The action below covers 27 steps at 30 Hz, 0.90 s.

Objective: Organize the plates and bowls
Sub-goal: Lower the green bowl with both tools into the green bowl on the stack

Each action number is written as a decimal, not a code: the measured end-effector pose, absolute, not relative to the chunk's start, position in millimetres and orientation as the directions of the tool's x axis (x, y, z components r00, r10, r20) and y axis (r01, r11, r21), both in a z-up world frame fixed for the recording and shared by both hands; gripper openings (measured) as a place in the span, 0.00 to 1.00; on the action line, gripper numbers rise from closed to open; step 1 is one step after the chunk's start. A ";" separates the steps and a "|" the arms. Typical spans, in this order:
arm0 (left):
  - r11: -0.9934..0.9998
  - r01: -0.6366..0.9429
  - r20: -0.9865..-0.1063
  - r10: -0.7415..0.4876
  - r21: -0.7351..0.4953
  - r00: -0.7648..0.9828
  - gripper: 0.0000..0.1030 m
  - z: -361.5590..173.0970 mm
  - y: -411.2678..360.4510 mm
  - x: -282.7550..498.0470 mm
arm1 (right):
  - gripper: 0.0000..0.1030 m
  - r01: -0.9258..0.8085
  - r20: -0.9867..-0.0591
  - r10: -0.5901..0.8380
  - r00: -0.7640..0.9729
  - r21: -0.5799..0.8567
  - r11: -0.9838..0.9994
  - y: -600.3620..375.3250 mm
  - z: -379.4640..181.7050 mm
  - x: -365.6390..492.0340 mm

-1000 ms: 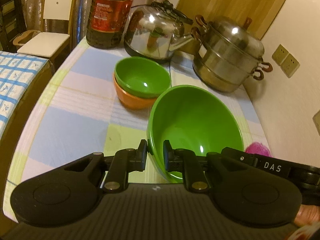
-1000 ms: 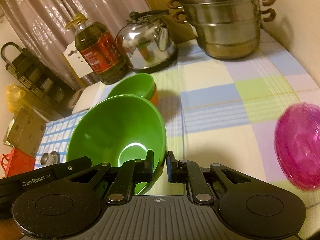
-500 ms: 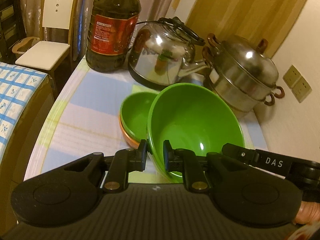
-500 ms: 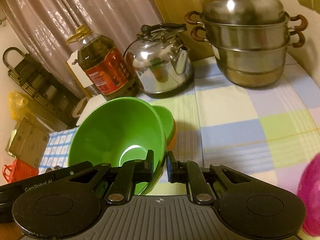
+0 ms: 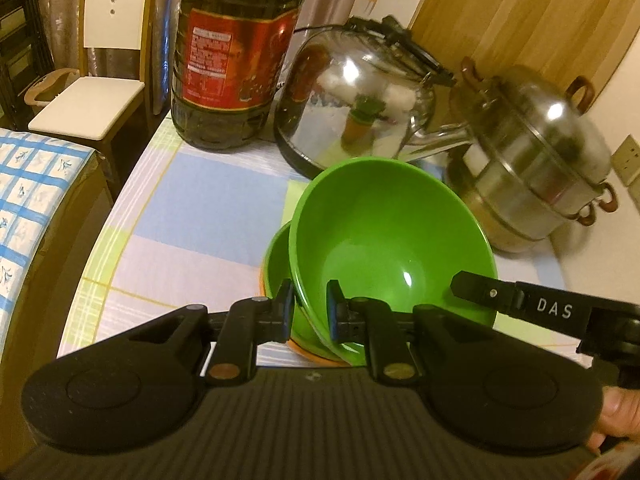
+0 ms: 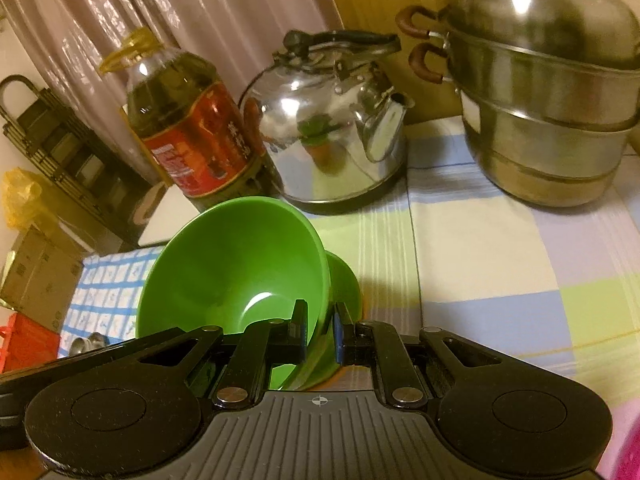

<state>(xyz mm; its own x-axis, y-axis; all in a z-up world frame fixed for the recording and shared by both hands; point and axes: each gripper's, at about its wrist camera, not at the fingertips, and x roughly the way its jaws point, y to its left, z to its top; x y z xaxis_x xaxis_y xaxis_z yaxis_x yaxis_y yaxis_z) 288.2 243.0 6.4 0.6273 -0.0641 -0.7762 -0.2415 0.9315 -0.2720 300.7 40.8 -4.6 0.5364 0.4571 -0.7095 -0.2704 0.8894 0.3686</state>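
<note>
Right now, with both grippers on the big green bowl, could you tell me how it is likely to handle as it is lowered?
The big green bowl looks rigid: its thin rim keeps shape under the left gripper and right gripper. Its glossy surface may let it slip. Held tilted over the smaller green bowl, it could rock before nesting.

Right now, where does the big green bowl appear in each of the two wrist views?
Left wrist view: the big green bowl is at centre, tilted, its near rim between the left tool fingers.
Right wrist view: the bowl is at lower left of centre, its right rim in the right tool.
Shared landmark: the steel kettle behind it.
</note>
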 end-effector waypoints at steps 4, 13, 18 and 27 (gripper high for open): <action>0.931 -0.246 -0.789 -0.067 -0.269 0.611 0.14 -9.9 247.8 297.7 | 0.12 -0.274 -0.724 0.448 0.525 0.354 0.894 46.6 -20.0 312.6; 0.955 -0.225 -0.801 -0.019 -0.191 0.598 0.14 -26.7 243.0 308.0 | 0.12 -0.298 -0.742 0.432 0.512 0.319 0.900 55.4 -41.4 320.8; 0.959 -0.221 -0.803 -0.012 -0.178 0.596 0.14 -32.1 242.0 309.7 | 0.12 -0.312 -0.745 0.419 0.519 0.291 0.905 58.8 -46.8 320.3; 0.966 -0.215 -0.801 0.014 -0.143 0.599 0.14 -36.0 238.1 312.6 | 0.12 -0.323 -0.743 0.409 0.530 0.269 0.907 60.4 -53.3 321.2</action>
